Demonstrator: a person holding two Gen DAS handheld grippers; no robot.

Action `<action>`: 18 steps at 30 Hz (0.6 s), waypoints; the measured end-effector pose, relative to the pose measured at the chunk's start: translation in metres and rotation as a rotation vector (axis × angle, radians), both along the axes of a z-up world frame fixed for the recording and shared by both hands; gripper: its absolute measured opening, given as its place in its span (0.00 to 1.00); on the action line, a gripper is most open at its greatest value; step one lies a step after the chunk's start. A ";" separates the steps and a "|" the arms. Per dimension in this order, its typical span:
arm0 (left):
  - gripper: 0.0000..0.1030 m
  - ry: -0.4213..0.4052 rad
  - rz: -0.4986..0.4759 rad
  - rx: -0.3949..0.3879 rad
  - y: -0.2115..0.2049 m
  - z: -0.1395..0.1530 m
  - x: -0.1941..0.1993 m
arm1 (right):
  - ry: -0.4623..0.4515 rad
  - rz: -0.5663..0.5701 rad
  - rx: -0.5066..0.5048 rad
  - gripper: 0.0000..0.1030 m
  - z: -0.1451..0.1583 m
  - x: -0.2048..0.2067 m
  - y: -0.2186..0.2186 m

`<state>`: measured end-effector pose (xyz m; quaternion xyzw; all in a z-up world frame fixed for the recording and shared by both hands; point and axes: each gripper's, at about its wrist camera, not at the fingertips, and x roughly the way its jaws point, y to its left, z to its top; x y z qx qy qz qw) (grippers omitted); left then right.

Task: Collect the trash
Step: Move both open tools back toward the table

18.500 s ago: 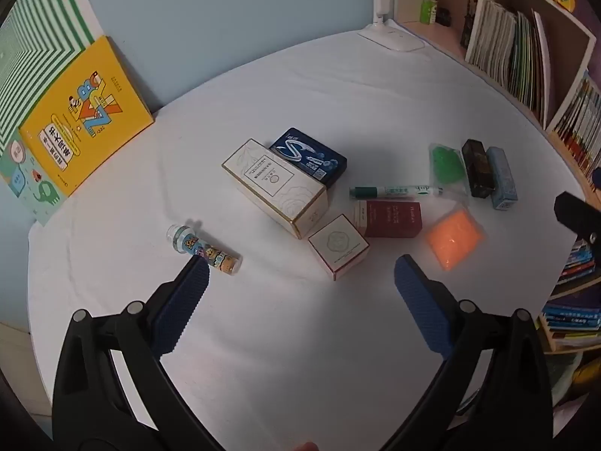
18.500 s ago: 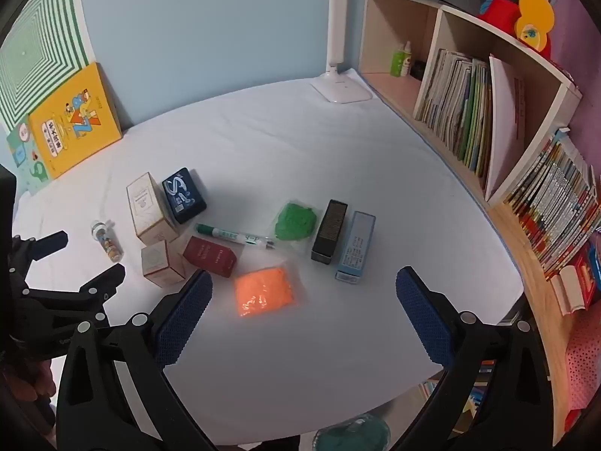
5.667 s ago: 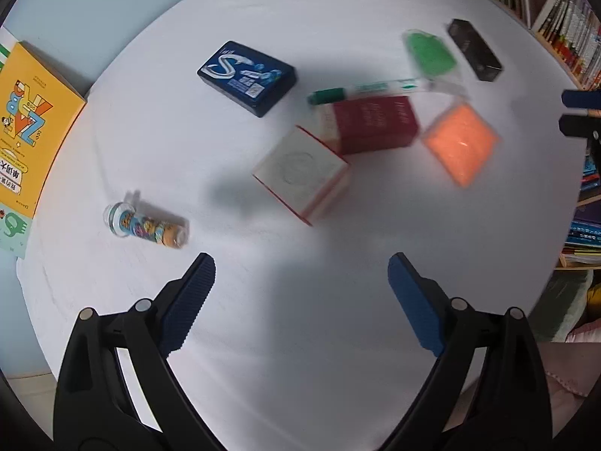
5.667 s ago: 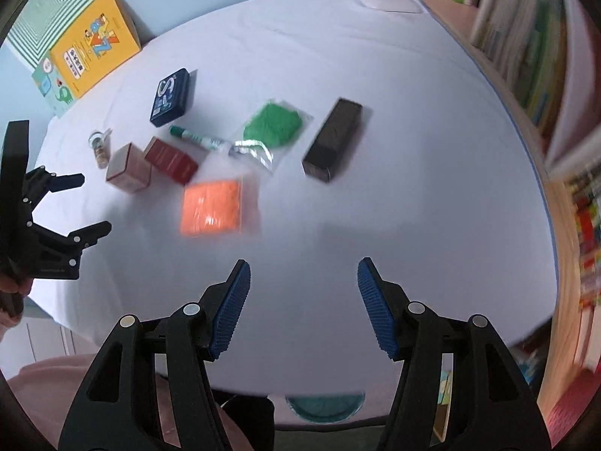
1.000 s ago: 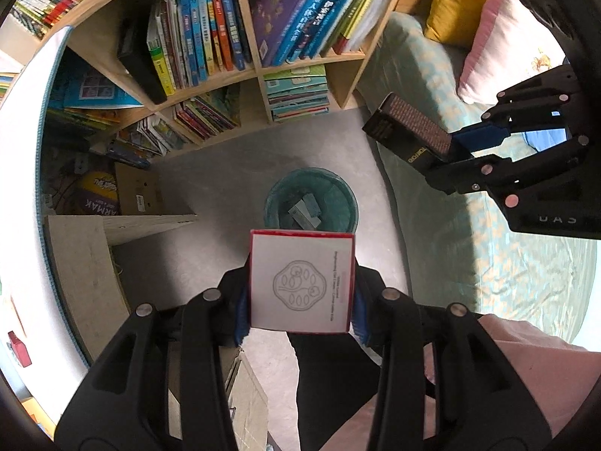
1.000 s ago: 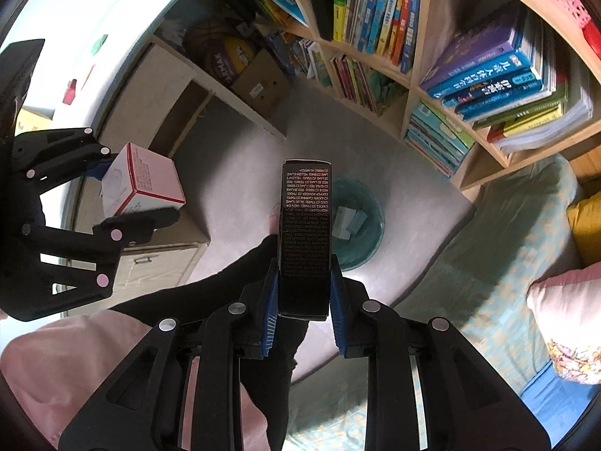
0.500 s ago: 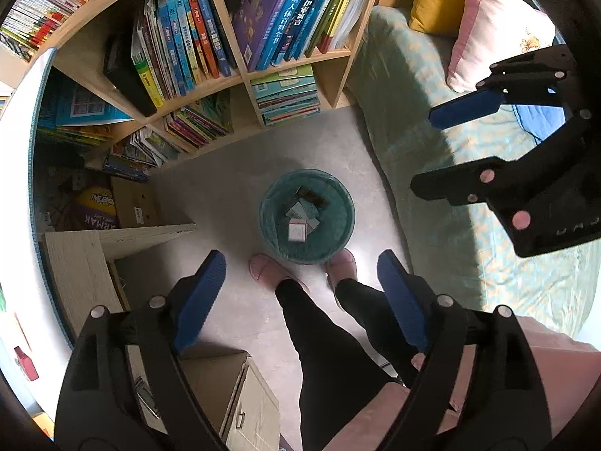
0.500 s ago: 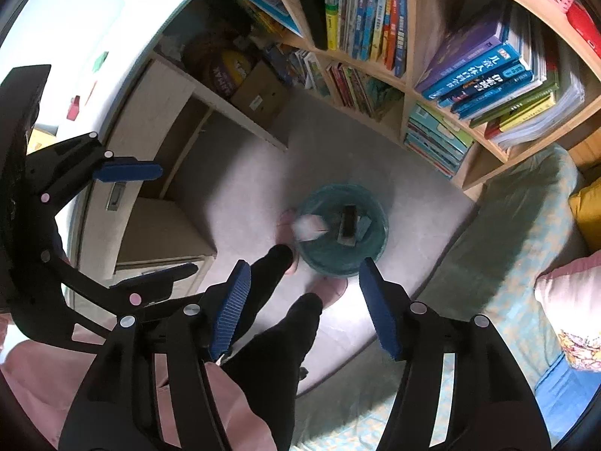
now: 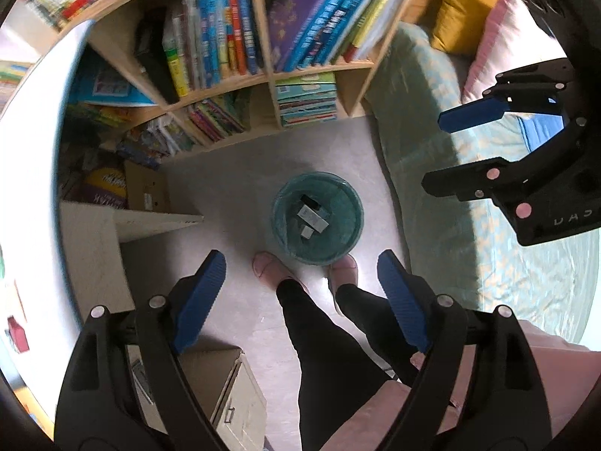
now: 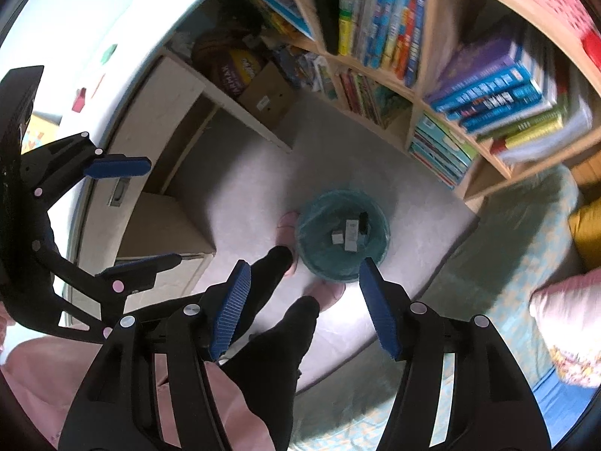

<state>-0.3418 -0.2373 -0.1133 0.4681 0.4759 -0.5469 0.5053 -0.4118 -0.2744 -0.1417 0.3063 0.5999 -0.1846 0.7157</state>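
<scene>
Left wrist view: looks straight down on a round teal waste bin with a thin plastic liner (image 9: 317, 221) standing on the grey floor (image 9: 240, 173), toes of two pink slippers (image 9: 268, 268) touching its near rim. Left hand-held gripper (image 9: 300, 293) spread wide, nothing between the blue ribbed pads. Right hand-held gripper (image 9: 464, 150) at the right edge, also spread and empty. Inside the bin: a slim black carton (image 9: 313, 208) and small pale boxes (image 9: 308, 231), lying loose on the bottom.

Right wrist view: same bin (image 10: 342, 235) just beyond the parted pads of the right hand-held gripper (image 10: 302, 300); left hand-held gripper (image 10: 129, 212) at the left, open over the edge of the white bench (image 10: 75, 37). Still on that bench: a small red item (image 10: 79, 98) and a green one (image 10: 109, 52), blurred, so likely more trash to fetch.

Risks from here: swinging back toward the bench and clipping its edge or the pale wooden drawer unit (image 10: 161, 233) with an open finger; nudging the light bin with a foot and tipping it; later drops missing the narrow mouth if released off-centre from this height; the two hand-held grippers knocking together.

Writing: "CHU"-like letters, mirrored, on the right gripper's body in the left wrist view; large yellow lettering on a dark bag under the bench, too smeared to read; book spines on the wooden shelf (image 9: 263, 79) illegible.
</scene>
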 end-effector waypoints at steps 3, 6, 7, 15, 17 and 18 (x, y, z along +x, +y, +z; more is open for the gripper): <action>0.78 -0.020 0.061 -0.016 0.010 0.011 0.019 | -0.013 0.061 -0.009 0.60 0.008 0.020 0.002; 0.78 -0.038 0.131 -0.035 0.023 0.022 0.044 | -0.036 0.148 -0.035 0.60 0.019 0.050 0.008; 0.78 -0.046 0.156 -0.042 0.029 0.027 0.053 | -0.042 0.181 -0.043 0.60 0.023 0.061 0.010; 0.79 -0.120 0.398 -0.075 0.096 0.054 0.145 | -0.110 0.422 -0.093 0.60 0.052 0.170 0.042; 0.80 -0.134 0.461 -0.077 0.117 0.057 0.168 | -0.121 0.483 -0.099 0.60 0.057 0.202 0.055; 0.80 -0.140 0.495 -0.079 0.130 0.058 0.180 | -0.125 0.506 -0.104 0.61 0.058 0.213 0.060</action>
